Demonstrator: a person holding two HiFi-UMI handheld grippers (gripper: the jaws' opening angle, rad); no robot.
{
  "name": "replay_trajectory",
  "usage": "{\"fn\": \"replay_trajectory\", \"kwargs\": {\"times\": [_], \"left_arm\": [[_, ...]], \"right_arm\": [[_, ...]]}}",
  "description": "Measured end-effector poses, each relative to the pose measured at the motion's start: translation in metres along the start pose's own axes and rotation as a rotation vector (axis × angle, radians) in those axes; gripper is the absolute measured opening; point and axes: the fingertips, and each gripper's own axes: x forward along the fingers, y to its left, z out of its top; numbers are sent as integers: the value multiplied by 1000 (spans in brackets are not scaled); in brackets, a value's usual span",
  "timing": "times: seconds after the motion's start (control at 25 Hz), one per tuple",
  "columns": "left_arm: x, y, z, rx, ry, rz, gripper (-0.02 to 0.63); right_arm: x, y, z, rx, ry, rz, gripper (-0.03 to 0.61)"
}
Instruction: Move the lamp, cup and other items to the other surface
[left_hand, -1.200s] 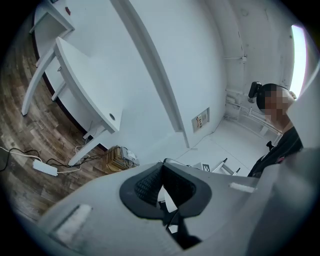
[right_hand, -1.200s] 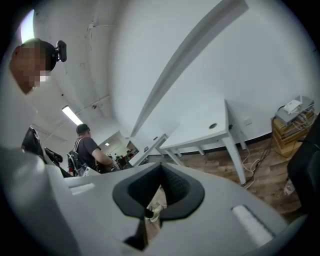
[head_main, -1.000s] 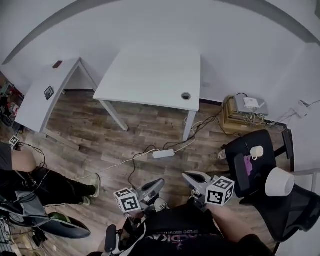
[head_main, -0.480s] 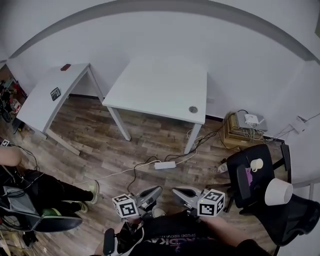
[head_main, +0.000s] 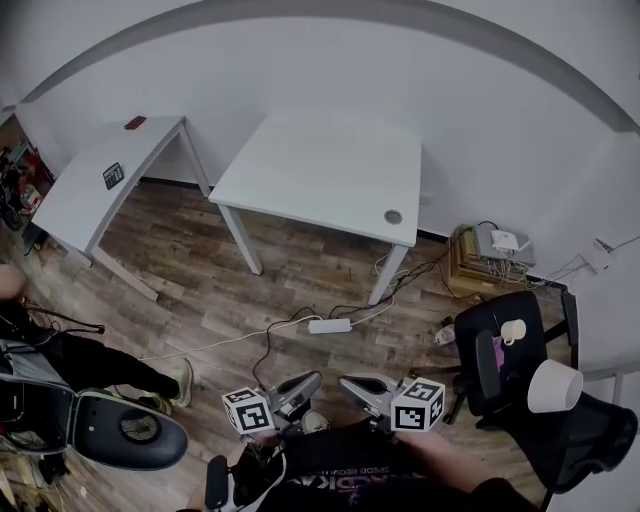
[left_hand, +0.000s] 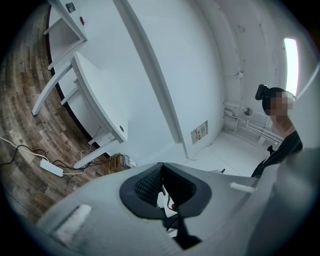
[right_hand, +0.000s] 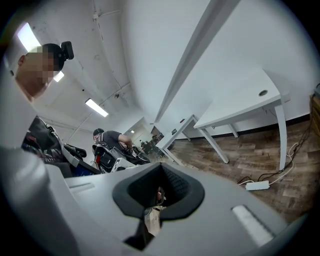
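The fingers (left_hand: 145, 186) of the left gripper (head_main: 314, 379) and the right gripper (head_main: 346, 382) are pressed together, empty; the cup (head_main: 513, 330) sits on a black chair (head_main: 478, 303).

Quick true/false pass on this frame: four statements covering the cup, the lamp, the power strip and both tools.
1. The white cup sits on the black chair. True.
2. The lamp stands on the centre table. False: its white shade is at the black chair on the right, near the cup.
3. The left tool and the right tool are both shut with nothing between the jaws. True.
4. The power strip lies on the centre table. False: it lies on the wood floor in front of that table, with cables running from it.
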Motion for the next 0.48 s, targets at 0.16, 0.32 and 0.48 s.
{"fn": "replay_trajectory", "kwargs": {"times": [0.16,0.32,0.48], "left_arm": [[-3,1,-2,-14,-14,5,2],[-5,-3,-1,-3,-4,-1,2],[-6,-5,0,-4,-6,-3,2]], "right_arm": [[0,1,-3,-4,10,5,3],[2,7,-4,-7,9,10,3],[2,8,-3,-2,2,8,3]]}}
